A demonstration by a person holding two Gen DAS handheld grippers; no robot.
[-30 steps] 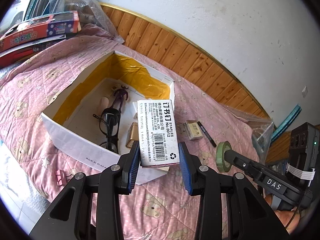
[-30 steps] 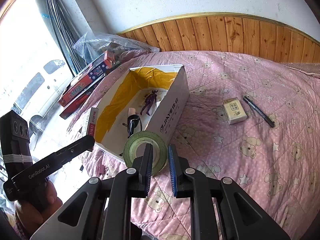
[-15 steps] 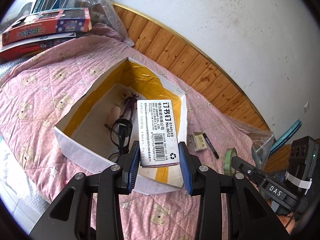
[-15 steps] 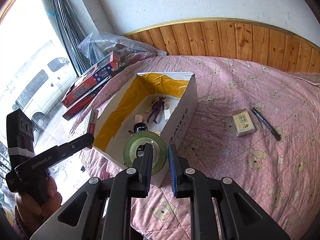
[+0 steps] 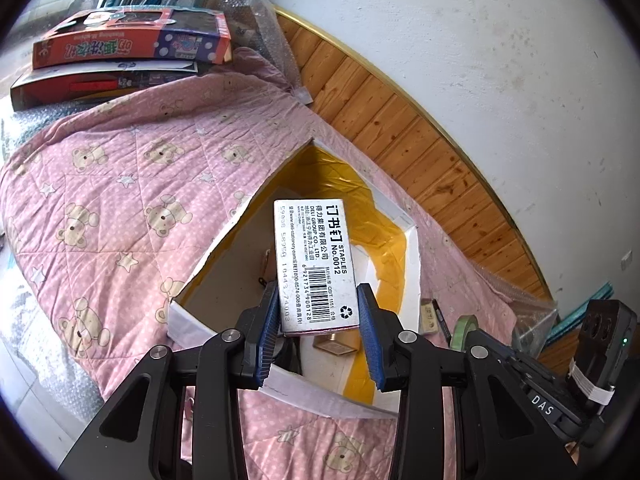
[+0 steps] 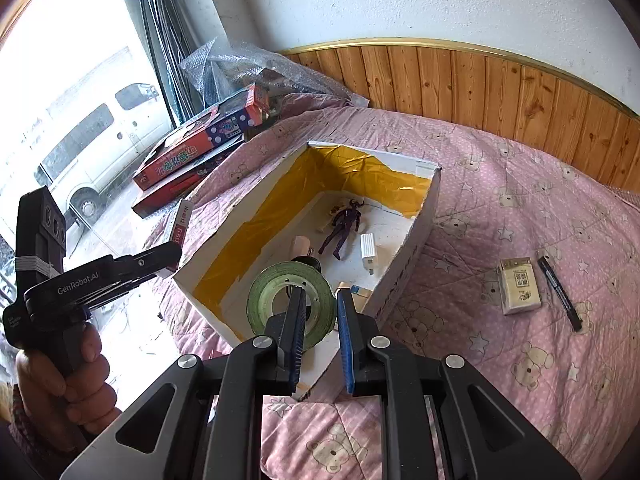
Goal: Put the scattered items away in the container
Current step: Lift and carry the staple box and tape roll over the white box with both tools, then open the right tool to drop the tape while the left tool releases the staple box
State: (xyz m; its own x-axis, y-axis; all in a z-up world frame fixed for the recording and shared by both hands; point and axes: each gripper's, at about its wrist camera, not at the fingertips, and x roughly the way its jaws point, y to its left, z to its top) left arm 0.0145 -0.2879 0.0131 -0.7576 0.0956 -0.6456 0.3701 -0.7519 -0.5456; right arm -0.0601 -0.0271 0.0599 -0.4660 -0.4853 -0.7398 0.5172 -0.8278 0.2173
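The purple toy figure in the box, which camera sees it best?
The right wrist view. There the purple toy figure lies in plain sight on the floor of the box, seen from above. In the left wrist view the staples packet held in the left tongs hides it.

A: What sort of place is this?

B: A home, and a bedroom at that. A pink quilt (image 6: 500, 200) printed with teddy bears and stars is spread over what looks like a bed.

A: What else says home?

B: Wooden wainscoting (image 6: 480, 84) with a gold trim runs beneath a rough white plastered wall (image 5: 460, 40). Boxed toys (image 5: 132, 44) are stacked at the bed's edge beside bubble wrap (image 6: 248, 60).

A: And outside?

B: A large window (image 6: 60, 80) looks out on a white van (image 6: 96, 140) parked on the street, so the room sits at ground level.
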